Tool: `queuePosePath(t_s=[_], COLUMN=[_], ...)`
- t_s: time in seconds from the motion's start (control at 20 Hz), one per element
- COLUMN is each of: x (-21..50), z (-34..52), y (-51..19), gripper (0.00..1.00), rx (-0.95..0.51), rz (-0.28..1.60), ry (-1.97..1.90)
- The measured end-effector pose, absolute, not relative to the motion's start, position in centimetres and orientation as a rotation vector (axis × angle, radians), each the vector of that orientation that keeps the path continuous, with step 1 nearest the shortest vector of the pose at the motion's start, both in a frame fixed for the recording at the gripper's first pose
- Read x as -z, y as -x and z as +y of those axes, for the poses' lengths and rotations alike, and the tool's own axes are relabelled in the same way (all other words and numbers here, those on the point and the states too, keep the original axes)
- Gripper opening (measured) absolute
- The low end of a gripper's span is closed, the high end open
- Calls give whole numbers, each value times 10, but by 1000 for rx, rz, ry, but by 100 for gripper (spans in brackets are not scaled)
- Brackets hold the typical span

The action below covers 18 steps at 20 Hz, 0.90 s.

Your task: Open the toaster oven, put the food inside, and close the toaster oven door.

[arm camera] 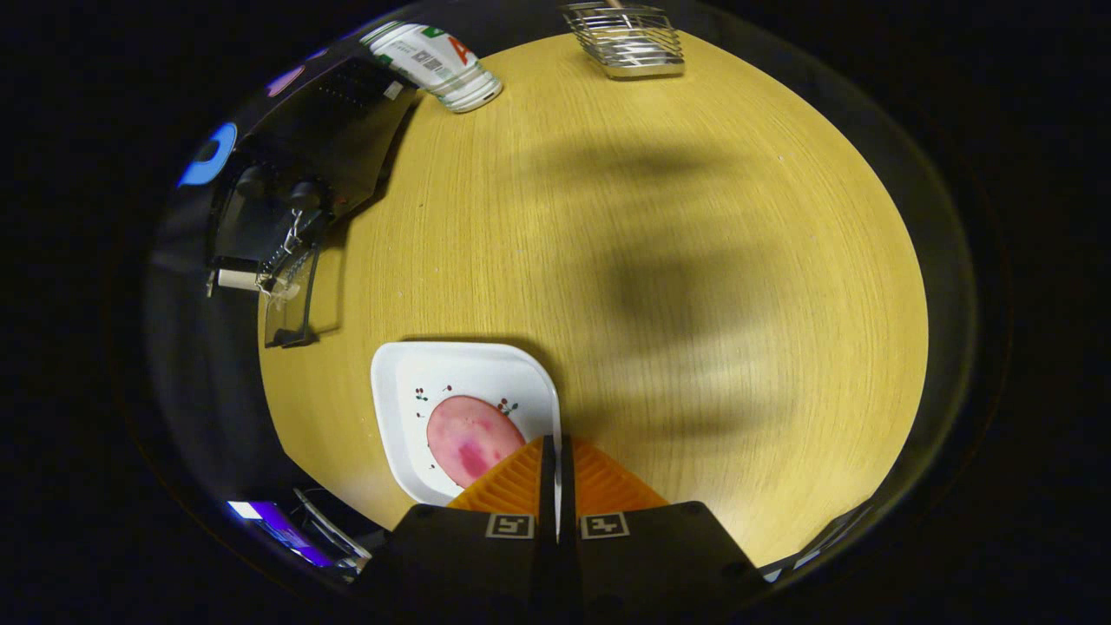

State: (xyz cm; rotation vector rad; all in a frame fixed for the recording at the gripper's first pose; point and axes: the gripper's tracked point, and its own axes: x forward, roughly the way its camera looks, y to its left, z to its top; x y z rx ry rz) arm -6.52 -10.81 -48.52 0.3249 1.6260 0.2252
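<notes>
A white square plate (451,382) with small cherry prints carries a pink round slice of food (473,438). My gripper (556,451) is shut on the plate's right rim, which runs as a thin edge between the two fingers. The plate casts a shadow on the wooden table (694,260) beyond it. The black toaster oven (321,130) stands far to the left beyond the plate. Its glass door (291,299) looks swung open toward the table, with the wire rack showing at the mouth.
A white canister (434,56) with a printed label lies on its side at the far edge beside the oven. A metal wire basket (627,39) stands at the far edge, to the right of it. Broad shadows fall on the tabletop.
</notes>
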Motion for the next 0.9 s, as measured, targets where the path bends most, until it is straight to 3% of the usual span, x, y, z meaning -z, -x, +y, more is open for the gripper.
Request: queuePosePath(t_s=[0.45, 0.9], x=[451, 401], z=[-93, -22], y=[84, 121], gripper=[5, 5], rx=[-152, 58], rz=[1512, 1400], ry=[-708, -1027])
